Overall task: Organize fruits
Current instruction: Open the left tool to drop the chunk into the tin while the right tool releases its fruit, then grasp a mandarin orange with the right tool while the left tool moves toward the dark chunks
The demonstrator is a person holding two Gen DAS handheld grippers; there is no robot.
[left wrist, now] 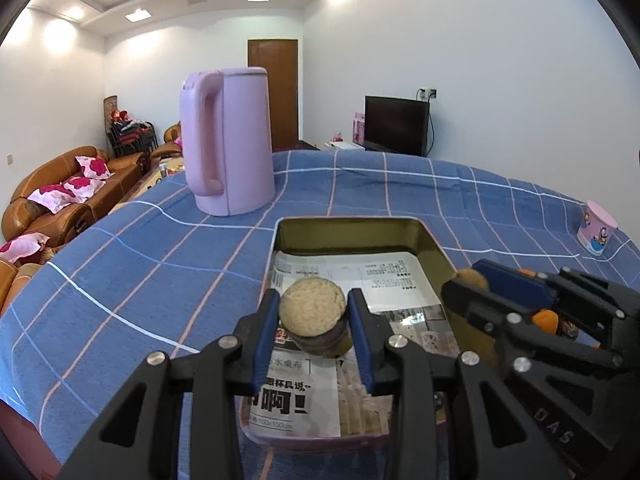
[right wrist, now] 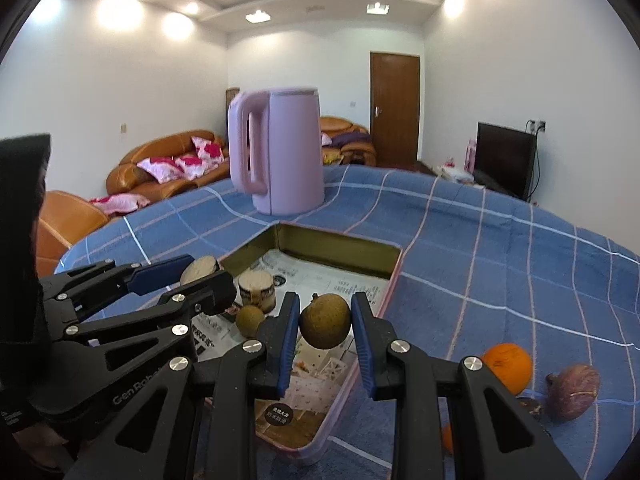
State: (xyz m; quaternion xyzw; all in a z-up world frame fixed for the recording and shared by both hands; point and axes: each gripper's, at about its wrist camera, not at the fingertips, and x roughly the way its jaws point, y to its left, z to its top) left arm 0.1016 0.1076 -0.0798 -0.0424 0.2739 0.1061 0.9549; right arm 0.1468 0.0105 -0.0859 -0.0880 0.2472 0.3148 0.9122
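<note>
Now left gripper clamps cut fruit; right gripper clamps kiwi.

We see the right gripper clamped on a brown-green round fruit above the paper-lined tray; left gripper grips a cut chunk; orange on the cloth.

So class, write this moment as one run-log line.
left gripper: shut on cut fruit piece | right gripper: shut on brown round fruit | both over paper-lined tray | orange on cloth
</note>
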